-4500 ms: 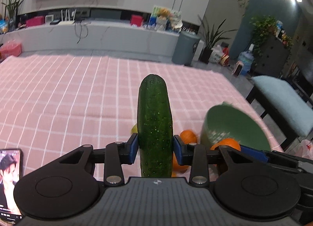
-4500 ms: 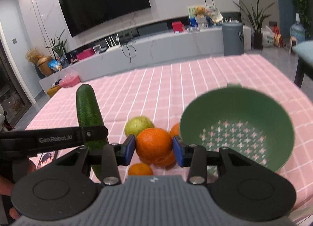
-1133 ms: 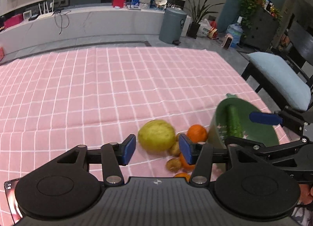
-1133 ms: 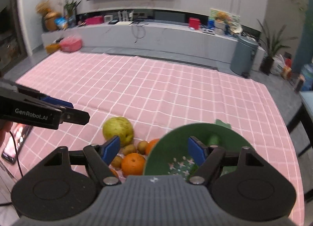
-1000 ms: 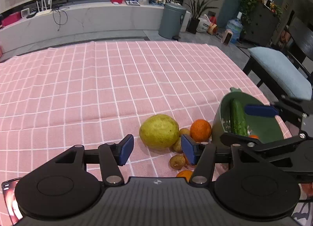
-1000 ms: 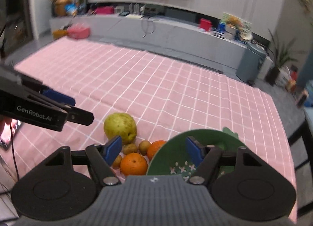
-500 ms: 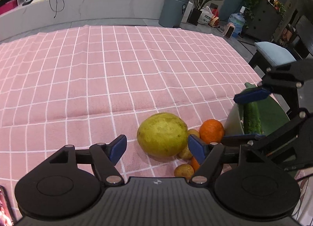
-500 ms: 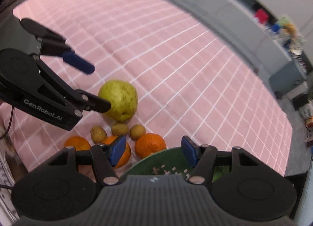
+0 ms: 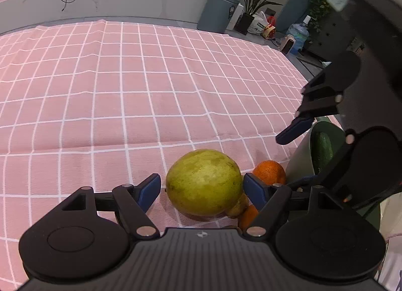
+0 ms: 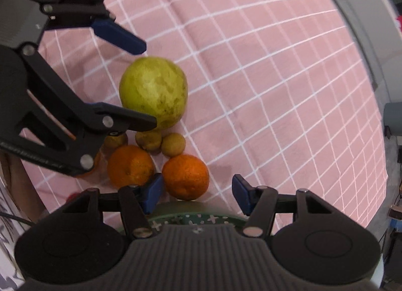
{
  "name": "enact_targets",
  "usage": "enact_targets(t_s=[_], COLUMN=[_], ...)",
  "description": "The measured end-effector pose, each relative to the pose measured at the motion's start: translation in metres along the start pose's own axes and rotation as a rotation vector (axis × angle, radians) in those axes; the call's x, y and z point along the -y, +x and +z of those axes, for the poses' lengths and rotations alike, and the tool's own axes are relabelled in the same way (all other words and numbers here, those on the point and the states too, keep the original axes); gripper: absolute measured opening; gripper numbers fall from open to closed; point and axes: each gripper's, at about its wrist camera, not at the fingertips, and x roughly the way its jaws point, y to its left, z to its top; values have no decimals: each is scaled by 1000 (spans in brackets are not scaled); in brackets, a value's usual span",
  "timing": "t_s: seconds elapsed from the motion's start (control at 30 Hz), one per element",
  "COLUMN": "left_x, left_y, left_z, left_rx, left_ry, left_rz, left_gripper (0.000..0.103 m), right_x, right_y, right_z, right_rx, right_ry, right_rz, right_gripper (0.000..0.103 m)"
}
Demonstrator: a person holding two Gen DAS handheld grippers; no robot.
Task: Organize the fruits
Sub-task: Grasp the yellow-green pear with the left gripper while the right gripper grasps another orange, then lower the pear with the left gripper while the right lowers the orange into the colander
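A big yellow-green pomelo [image 9: 204,181] lies on the pink checked cloth. My left gripper [image 9: 201,189] is open, its blue pads on either side of the pomelo, not pressing it. An orange [image 9: 269,171] lies right of the pomelo, beside the green bowl [image 9: 301,155], which holds a cucumber [image 9: 322,151]. My right gripper [image 10: 197,196] is open and empty above the bowl's rim [image 10: 191,211], pointing down at an orange [image 10: 185,176]. From above, the pomelo [image 10: 153,94] sits between my left gripper's fingers [image 10: 118,33]. A second orange [image 10: 130,168] and small brown fruits [image 10: 173,144] lie near it.
The pink checked tablecloth [image 9: 125,89] stretches far to the left and back. My right gripper's body [image 9: 351,120] hangs over the bowl at the table's right edge. A grey bin [image 9: 218,10] and plants stand on the floor beyond.
My left gripper has come down and forward, so its open fingers now flank the pomelo. My right gripper has tipped down over the bowl's rim toward the oranges.
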Motion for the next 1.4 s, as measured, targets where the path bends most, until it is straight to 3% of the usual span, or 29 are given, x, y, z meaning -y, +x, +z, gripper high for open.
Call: enact_targets(t_s=[0.27,0.43,0.63,0.97,1.4], left_x=[-3,-4,0,0,10], left_y=[10,9,7,-5,-54], left_z=[0,-1,-4,-11,-6], left_rx=[-19,-12,-4,4,60], left_ry=[-21,-27,-16,-25,-51], left_rz=[-22,-31,-18,44,52], left_gripper=[84,82,82,81,81], right_x=[3,3,-3,-7,-24], right_y=[16,22,18,-18,-73], right_z=[5,0,-14,-28,-78], right_rx=[-46,-42,-14,124,329], right_ry=[-24,0,-12,92,272], right_rz=[68,114,89,-10,-40], right_gripper=[54,44,42,41,41])
